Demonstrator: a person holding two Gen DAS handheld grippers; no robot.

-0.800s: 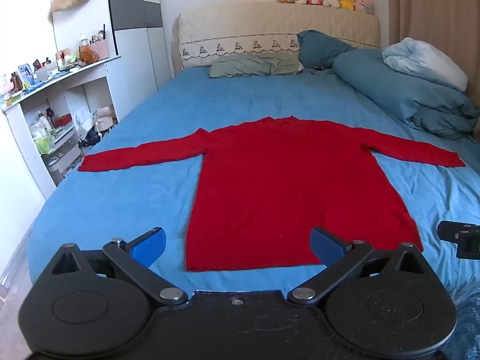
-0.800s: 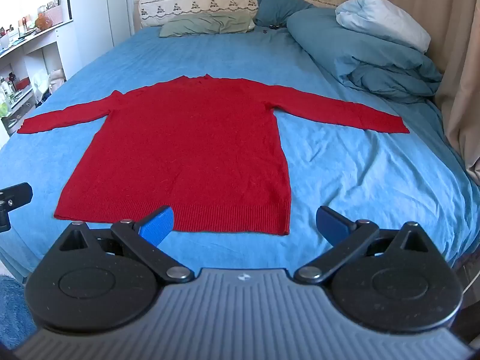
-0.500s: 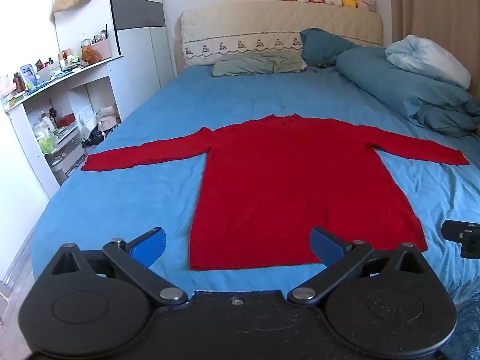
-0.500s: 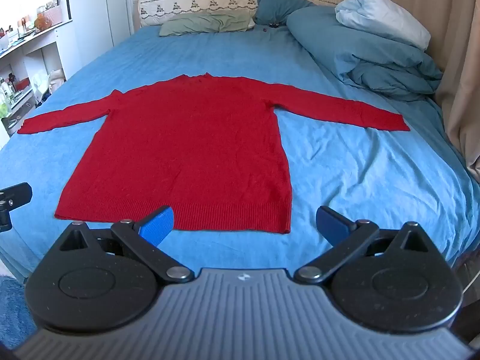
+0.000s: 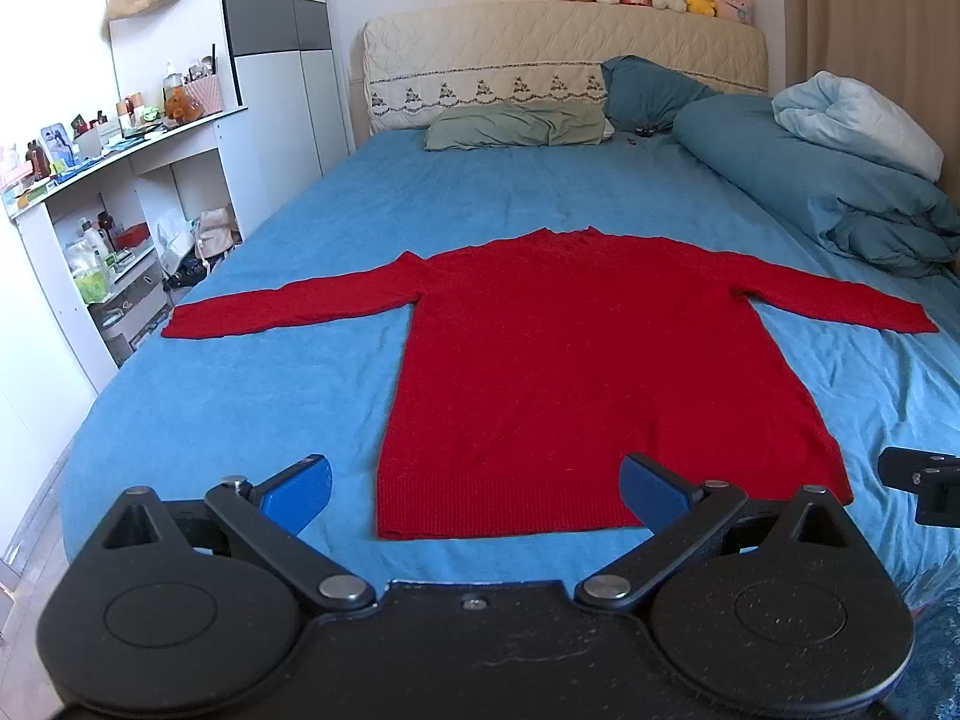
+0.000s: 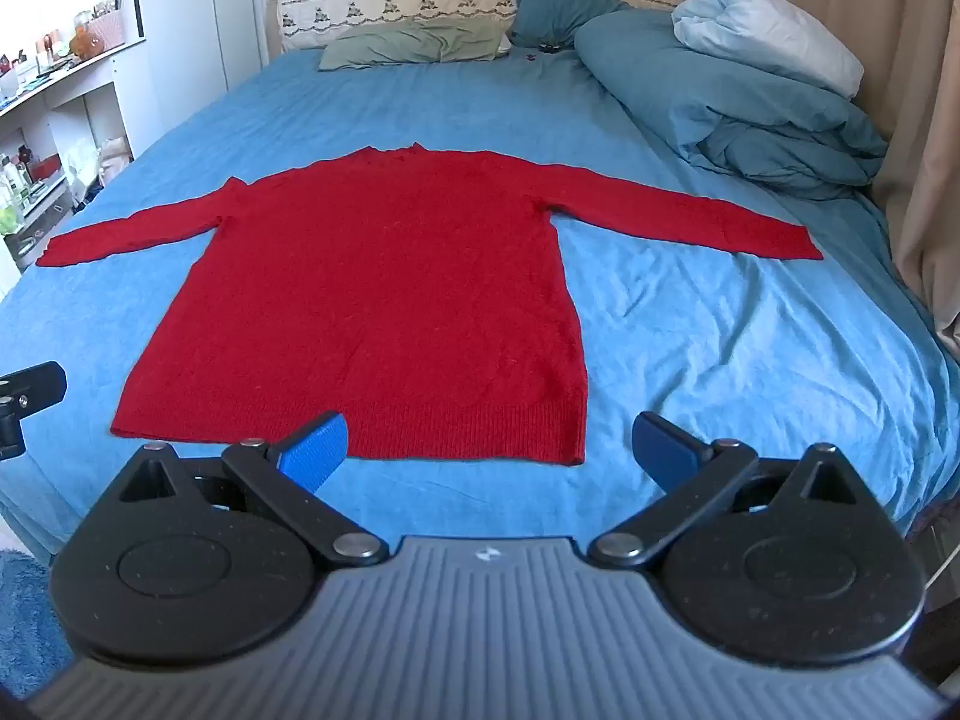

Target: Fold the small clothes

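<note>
A red long-sleeved sweater (image 5: 588, 360) lies flat on the blue bed sheet (image 5: 252, 396), sleeves spread out to both sides, hem towards me. It also shows in the right wrist view (image 6: 384, 300). My left gripper (image 5: 474, 489) is open and empty, hovering just short of the hem's left half. My right gripper (image 6: 489, 441) is open and empty, in front of the hem's right corner. Each gripper's edge shows in the other's view.
A rolled blue duvet (image 5: 840, 198) with a pale blanket (image 6: 774, 36) lies along the bed's right side. Pillows (image 5: 516, 126) and a padded headboard stand at the far end. White shelves (image 5: 90, 228) with clutter stand left of the bed. A curtain (image 6: 924, 150) hangs at the right.
Both grippers have edged slightly forward and the left view has shifted a little; the sweater has not moved. Both stay open.
</note>
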